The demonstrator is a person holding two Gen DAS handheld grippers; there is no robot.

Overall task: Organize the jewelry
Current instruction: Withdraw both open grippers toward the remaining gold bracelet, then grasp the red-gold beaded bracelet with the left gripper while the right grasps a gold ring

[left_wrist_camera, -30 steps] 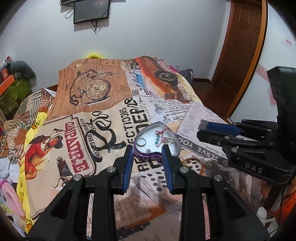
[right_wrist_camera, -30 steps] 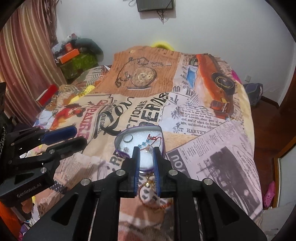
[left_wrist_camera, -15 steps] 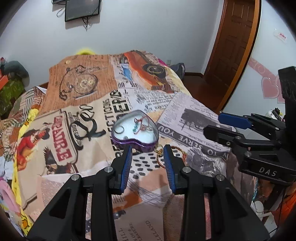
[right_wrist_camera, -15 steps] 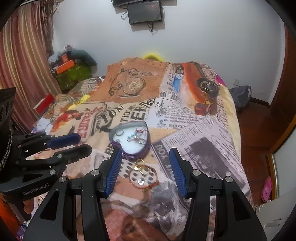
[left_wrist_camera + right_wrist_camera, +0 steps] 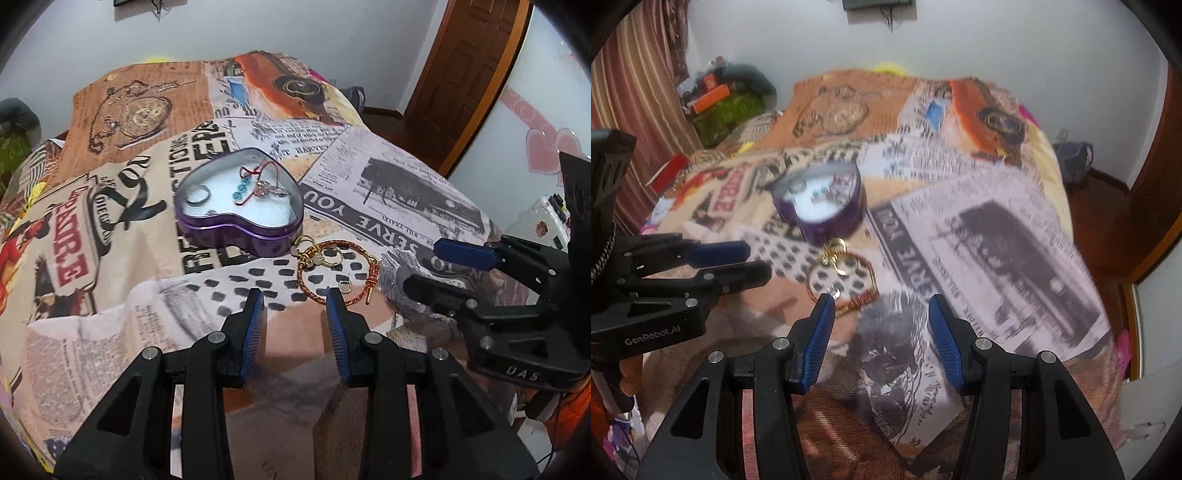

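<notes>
My left tongs [image 5: 295, 295] half open, empty; right tongs [image 5: 881, 302] wide, empty. Bracelet [image 5: 334, 273] on blanket [image 5: 388, 192], touching tin [image 5: 240, 232].

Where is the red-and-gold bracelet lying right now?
In the left wrist view the bracelet lies on the printed bedspread, just in front of the purple heart-shaped tin and outside it, ahead of the open left gripper.

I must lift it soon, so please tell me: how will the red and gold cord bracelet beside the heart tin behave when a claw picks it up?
The bracelet is thin woven cord, so it will probably sag rather than hold its loop. Its gold clasp rings and bar may dangle and swing. It looks light, and lies flat on the soft blanket, so pinching it cleanly may be hard.
</notes>
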